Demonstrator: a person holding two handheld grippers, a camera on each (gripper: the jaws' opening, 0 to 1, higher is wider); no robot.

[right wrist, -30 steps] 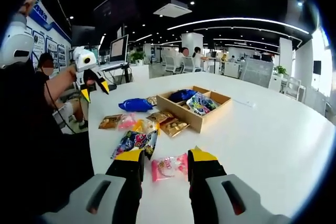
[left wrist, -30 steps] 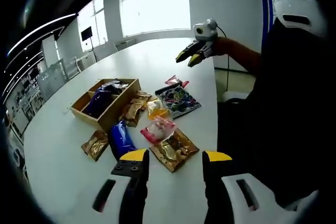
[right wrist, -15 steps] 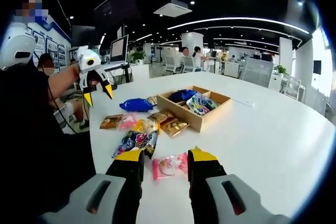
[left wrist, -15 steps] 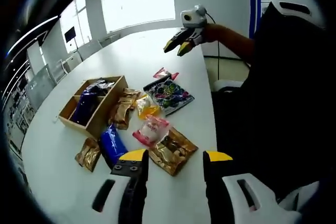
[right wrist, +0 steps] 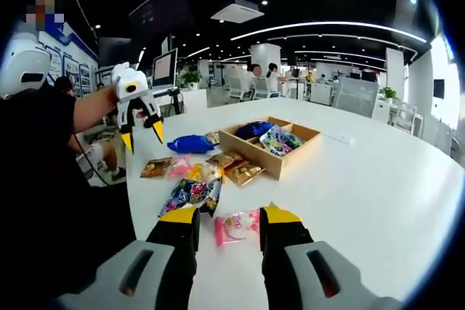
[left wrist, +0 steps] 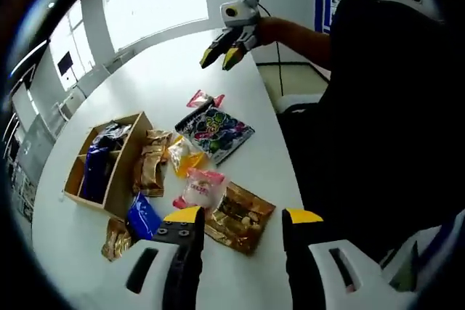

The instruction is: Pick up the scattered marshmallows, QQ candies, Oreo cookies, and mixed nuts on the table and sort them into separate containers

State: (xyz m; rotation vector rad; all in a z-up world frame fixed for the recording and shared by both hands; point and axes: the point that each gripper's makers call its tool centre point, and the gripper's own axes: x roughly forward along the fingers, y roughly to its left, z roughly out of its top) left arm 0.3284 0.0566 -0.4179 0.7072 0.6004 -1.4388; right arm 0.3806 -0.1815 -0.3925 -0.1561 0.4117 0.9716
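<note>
Left gripper view: the left gripper (left wrist: 240, 215) hangs wide open and empty above a gold nut packet (left wrist: 238, 217), with a pink marshmallow bag (left wrist: 197, 189) and a blue packet (left wrist: 142, 217) just left of its jaws. Beyond them the wooden box (left wrist: 120, 180) holds dark blue packets. The right gripper (right wrist: 226, 214), jaws likewise parted and empty, hovers over a pink candy bag (right wrist: 237, 227); bare white table (right wrist: 363, 194) spreads to its right, the table edge to its left.

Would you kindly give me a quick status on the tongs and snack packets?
Left tongs and right tongs open, empty, above table. Snack packets scattered beside wooden box. Nothing blocking.
</note>
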